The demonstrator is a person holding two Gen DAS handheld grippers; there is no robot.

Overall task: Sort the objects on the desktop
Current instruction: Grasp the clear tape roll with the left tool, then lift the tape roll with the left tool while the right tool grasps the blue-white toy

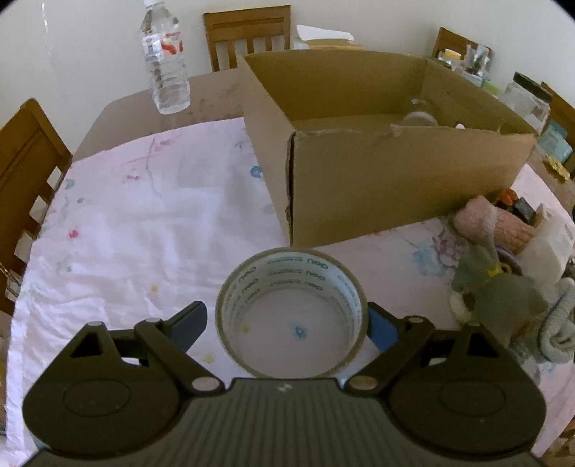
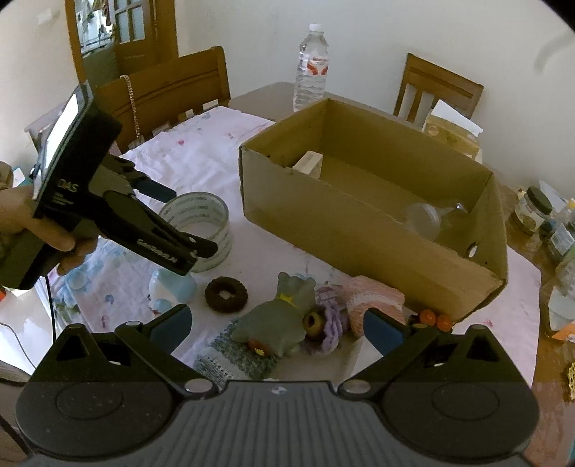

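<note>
Plain pale walls [image 2: 377, 43] close the room behind a brown desk [image 1: 212, 100] mostly covered by a pale floral cloth [image 1: 143, 222]. Wooden slat-backed chairs stand around it: one [image 1: 248, 36] beyond the far edge, ahead of the left hand-held gripper [image 1: 287, 323], and another [image 1: 25, 172] to that gripper's left. Left of and beyond the right hand-held gripper [image 2: 276, 328] stands a wooden door with glass panes [image 2: 125, 28], and soft daylight fills the room.
</note>
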